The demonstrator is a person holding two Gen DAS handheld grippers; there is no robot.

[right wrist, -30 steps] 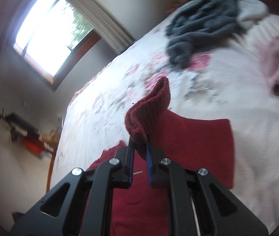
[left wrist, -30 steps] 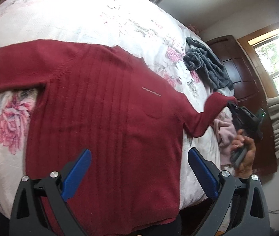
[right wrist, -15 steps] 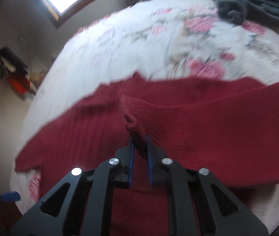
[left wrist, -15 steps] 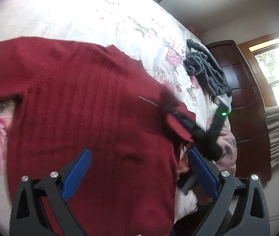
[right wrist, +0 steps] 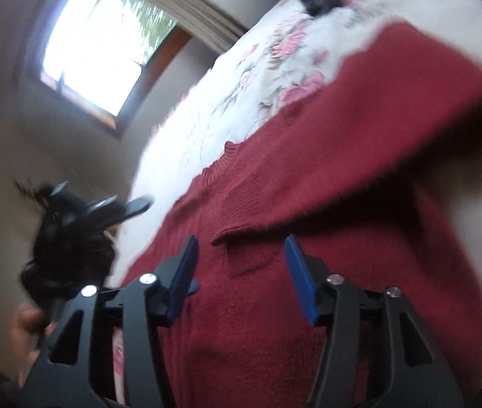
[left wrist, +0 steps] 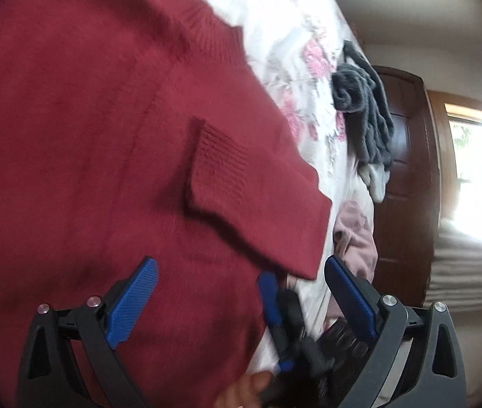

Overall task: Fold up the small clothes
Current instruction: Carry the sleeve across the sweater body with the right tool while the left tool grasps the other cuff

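A: Starting at the left of the left wrist view, our left gripper [left wrist: 237, 292] stands wide open with nothing between its blue pads, low over the body of the red sweater [left wrist: 88, 153]. We read that as waiting its turn.

B: And the sweater lies face-up on the floral bedspread [left wrist: 295, 51], filling the left and centre. The sleeve [left wrist: 261, 183] is folded across the chest, cuff ribbing toward the middle, which looks to us like the first fold laid in.

A: Moving right, the right gripper [right wrist: 239, 265] in its own view is also parted, holding nothing; the sleeve edge sits just beyond its pads. We judge it has let go there so the sleeve rests flat.

B: What can't we make out? The hem is cut off by the lower edge in both views, and the other sleeve is out of frame. Blur smears the knit.

A: At far right of the left view, the grey garment [left wrist: 363, 108] and pink garment [left wrist: 356, 241] lie bunched near the bed's edge.
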